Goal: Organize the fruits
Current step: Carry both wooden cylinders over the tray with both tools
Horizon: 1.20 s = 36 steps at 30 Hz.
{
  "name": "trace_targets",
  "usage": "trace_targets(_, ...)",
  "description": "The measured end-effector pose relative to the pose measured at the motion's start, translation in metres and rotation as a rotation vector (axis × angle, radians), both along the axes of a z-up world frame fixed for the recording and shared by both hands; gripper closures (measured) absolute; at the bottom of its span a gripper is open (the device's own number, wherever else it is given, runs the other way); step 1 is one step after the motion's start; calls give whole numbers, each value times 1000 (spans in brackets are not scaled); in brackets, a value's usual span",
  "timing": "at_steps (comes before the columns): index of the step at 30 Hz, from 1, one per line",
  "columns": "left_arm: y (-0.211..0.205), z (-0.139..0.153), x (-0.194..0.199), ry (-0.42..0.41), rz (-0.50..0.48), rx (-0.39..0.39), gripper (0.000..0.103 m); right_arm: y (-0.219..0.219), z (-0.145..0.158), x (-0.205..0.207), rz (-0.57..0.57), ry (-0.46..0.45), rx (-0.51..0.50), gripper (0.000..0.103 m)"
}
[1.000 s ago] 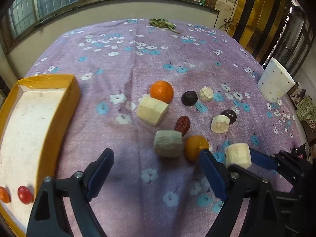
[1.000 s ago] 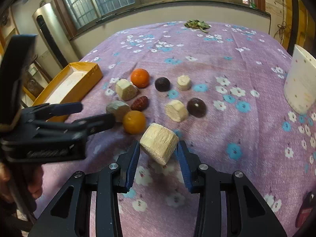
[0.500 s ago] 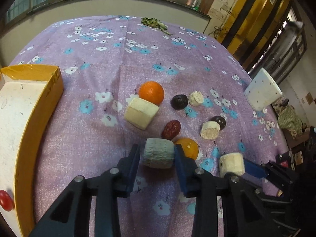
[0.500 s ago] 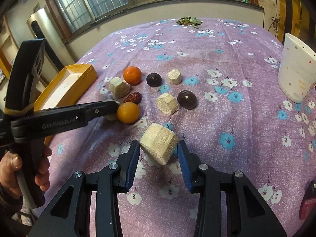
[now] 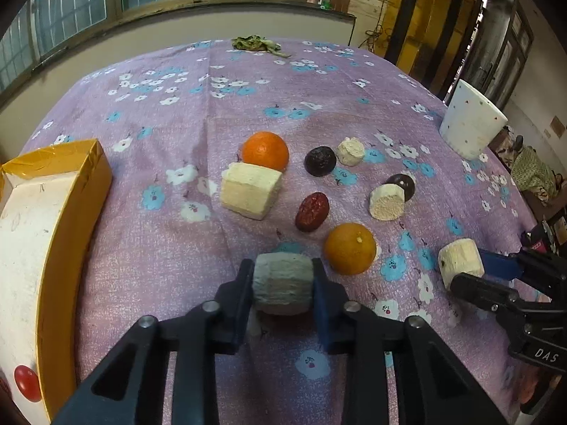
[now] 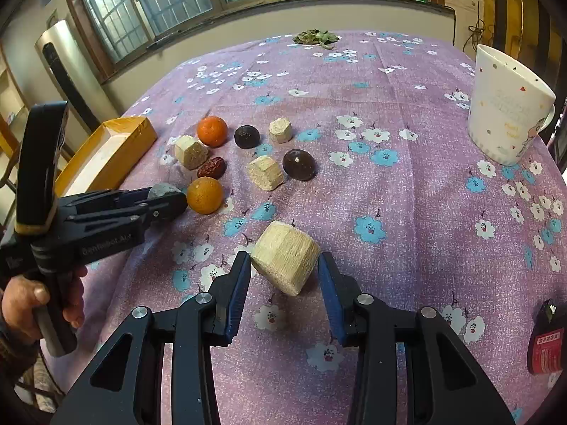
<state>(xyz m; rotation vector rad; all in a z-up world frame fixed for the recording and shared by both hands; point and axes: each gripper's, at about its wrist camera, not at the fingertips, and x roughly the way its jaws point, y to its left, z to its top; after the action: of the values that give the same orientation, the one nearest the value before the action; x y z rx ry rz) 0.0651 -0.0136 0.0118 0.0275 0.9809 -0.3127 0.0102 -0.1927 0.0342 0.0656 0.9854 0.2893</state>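
**Q:** What does each gripper hold?

**A:** The left gripper is clenched on a grey chunk, both blue pads pressed against its sides. The right gripper grasps a pale yellow chunk, tilted on one corner between its fingers; the left pad touches it, while a thin gap seems to show at the right pad.

**Q:** Where do the remaining fruits lie?

**A:** On the purple floral tablecloth. Just beyond the left gripper sits the near orange, beside a red date. Farther back, a cream block touches the far orange. To the right lie a dark round fruit, a small pale piece, and a pale cylinder in front of a second dark fruit.

**Q:** And the containers?

**A:** A yellow box stands at the left edge with a red tomato inside. A white mug stands at the far right, well apart from the fruits.
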Motion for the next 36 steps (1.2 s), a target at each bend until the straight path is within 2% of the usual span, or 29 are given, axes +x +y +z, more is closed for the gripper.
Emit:
trace_targets(3,7,4,-3,17,32,-46,70,3,3,-1,-1,-11,-2,65)
trace_targets(6,14,12,-16,1,45,-46,70,9,9,-3,11,-30,-10,65)
trace_targets(14,52,27,-50,0,122,-107,70,46,23,-7,74,-61,-16,65)
trace_targets(18,75,32,-62,-7,165,-127,70,73,28,-7,124,-69,-15,65)
trace_targets(25,114,40,-77,-31,244,-119,70,129,36,-5,223,-80,-8,65)
trace_targets(36,189,49,-81,-51,385,-141,70,218,46,15,375,-79,14,65)
